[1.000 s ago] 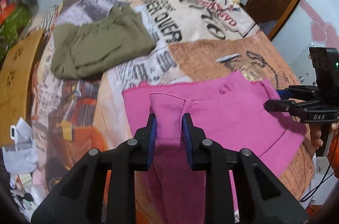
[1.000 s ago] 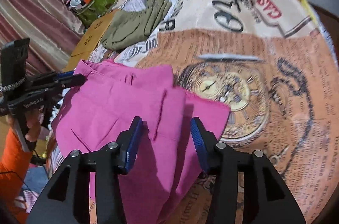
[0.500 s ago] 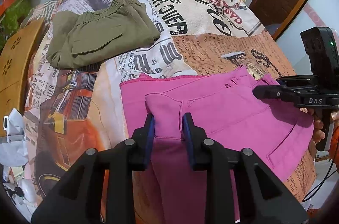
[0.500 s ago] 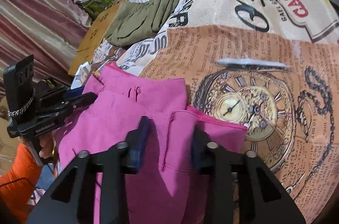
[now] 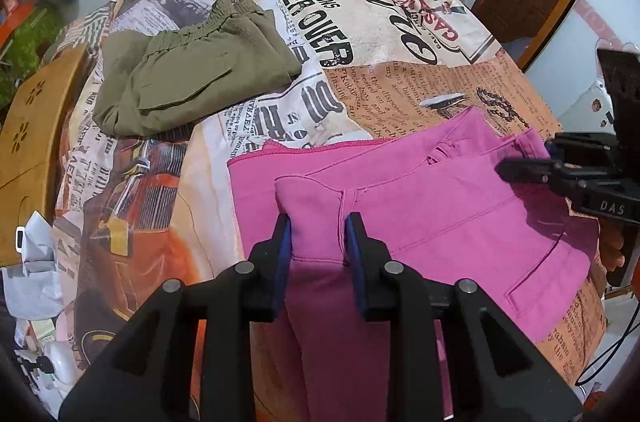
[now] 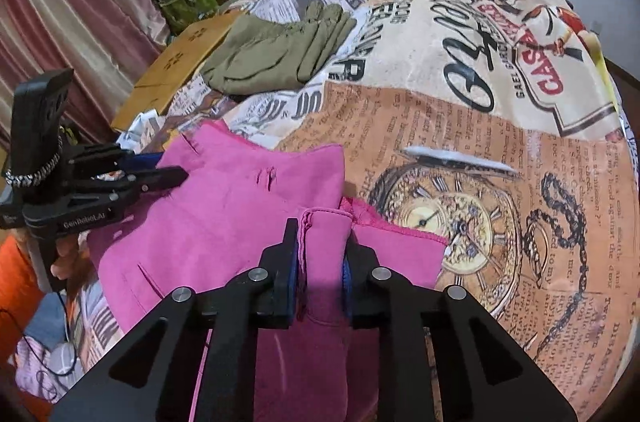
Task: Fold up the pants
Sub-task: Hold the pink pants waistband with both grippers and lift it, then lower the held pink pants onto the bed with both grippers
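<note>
R tool [image 6: 320,246] went from apart to clamped on pink pants [image 5: 460,206] | L tool [image 5: 318,238] clamped on same pants, I confirm | olive pants [image 5: 192,82] folded further back on bed [image 6: 480,110]

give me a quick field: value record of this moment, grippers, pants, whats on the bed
left gripper: shut on a fold of the pink pants
right gripper: shut on another bunched fold of the pink pants
pink pants state: partly folded, near edge of the bed cover
olive pants: folded, lying apart, farther back
bed cover: newspaper and pocket watch print
cardboard: beside the bed
</note>
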A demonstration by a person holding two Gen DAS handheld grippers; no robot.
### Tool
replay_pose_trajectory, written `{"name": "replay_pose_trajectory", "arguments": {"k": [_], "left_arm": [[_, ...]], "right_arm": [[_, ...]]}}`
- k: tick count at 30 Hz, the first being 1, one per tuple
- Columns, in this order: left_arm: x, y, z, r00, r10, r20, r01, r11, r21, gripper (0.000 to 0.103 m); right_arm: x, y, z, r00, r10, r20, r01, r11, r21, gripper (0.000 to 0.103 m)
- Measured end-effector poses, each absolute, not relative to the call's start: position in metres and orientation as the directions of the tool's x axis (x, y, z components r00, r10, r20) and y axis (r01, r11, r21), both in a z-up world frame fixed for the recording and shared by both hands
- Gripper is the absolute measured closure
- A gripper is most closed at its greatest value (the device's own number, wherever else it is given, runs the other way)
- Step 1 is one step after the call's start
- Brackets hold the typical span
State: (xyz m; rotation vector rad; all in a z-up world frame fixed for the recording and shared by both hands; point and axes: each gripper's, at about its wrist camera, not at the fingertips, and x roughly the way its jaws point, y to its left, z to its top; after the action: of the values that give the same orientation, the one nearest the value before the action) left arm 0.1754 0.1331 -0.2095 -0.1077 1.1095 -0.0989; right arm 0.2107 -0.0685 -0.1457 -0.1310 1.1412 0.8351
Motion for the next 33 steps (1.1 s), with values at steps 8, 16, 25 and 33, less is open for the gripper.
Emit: {"name": "replay_pose_trajectory", "arguments": {"k": [8, 16, 25, 33], "left_arm": [[0.176, 0.133, -0.21, 0.444, -0.137, -0.885, 0.028, 0.99, -0.139, 0.077], [0.177, 0.137, -0.203, 0.432, -0.141, -0.891, 0.01, 0.988, -0.151, 0.077], [0.179, 0.12, -0.161, 0.485, -0.25, -0.838, 0.09, 0.967, -0.237, 0.08], [0.202, 0.105, -0.205, 0.383, -0.209, -0.9, 0.079, 0.978, -0.194, 0.073]], "right_arm": [[0.209, -0.082, -0.155, 0.066, 0.555, -0.83, -0.609, 0.681, 0.407, 0.081], [0.223, -0.086, -0.158, 0.049, 0.64, -0.767, -0.512, 0.676, 0.53, 0.092], [0.202, -0.114, -0.109, 0.14, 0.689, -0.711, -0.556, 0.649, 0.52, 0.094], [0.203, -0.123, -0.146, 0.115, 0.558, -0.822, -0.491, 0.751, 0.442, 0.086]]}}
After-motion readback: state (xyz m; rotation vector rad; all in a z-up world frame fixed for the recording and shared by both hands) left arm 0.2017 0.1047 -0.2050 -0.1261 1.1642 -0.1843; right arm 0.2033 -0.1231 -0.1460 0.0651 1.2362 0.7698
